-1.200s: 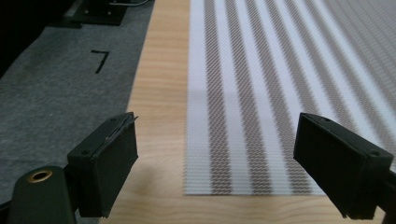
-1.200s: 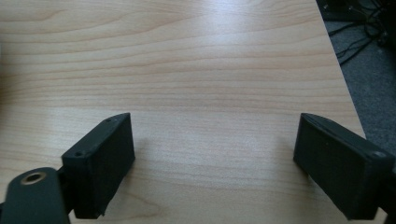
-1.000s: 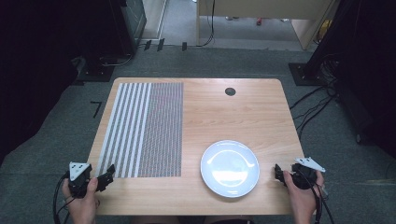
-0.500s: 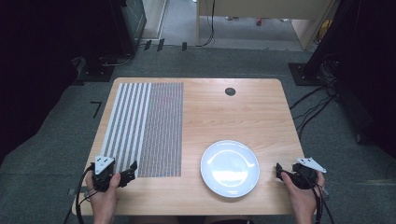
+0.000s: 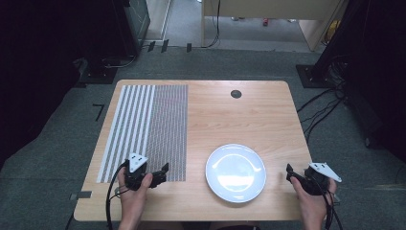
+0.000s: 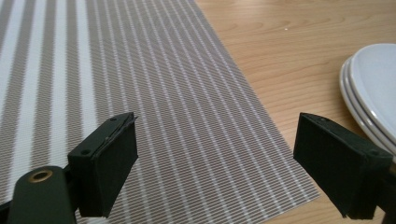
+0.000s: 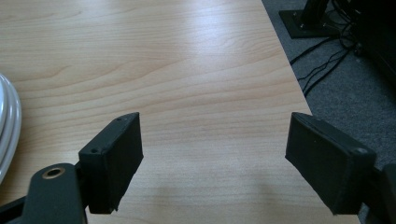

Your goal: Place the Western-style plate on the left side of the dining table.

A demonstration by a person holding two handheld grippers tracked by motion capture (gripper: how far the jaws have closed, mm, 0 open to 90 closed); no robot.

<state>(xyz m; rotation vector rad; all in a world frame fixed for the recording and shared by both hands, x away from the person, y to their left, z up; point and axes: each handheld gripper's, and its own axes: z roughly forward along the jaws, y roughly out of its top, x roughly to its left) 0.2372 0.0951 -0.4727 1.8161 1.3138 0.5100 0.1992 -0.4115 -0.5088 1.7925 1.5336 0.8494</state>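
Observation:
A white plate [image 5: 235, 172] sits on the wooden table [image 5: 239, 120] near its front edge; in the left gripper view the plate [image 6: 373, 88] shows stacked rims at the right. A grey striped placemat [image 5: 143, 127] covers the table's left part. My left gripper [image 5: 163, 173] hovers over the mat's near right corner, pointing toward the plate, open and empty [image 6: 219, 140] above the placemat [image 6: 140, 84]. My right gripper [image 5: 291, 173] is at the table's front right corner, open [image 7: 212, 140] over bare wood. Its jaws have just been closing a little with nothing between them. The plate's rim [image 7: 7, 126] lies to its left.
A small black round hole [image 5: 236, 94] is set in the table's far middle. Grey carpet with cables [image 5: 325, 110] surrounds the table, and the table's right edge [image 7: 289, 79] runs close to the right gripper. Bare wood lies between mat and plate.
My left gripper has moved right from the table's front left corner onto the placemat's near corner, toward the plate. The right hand has stayed in place.

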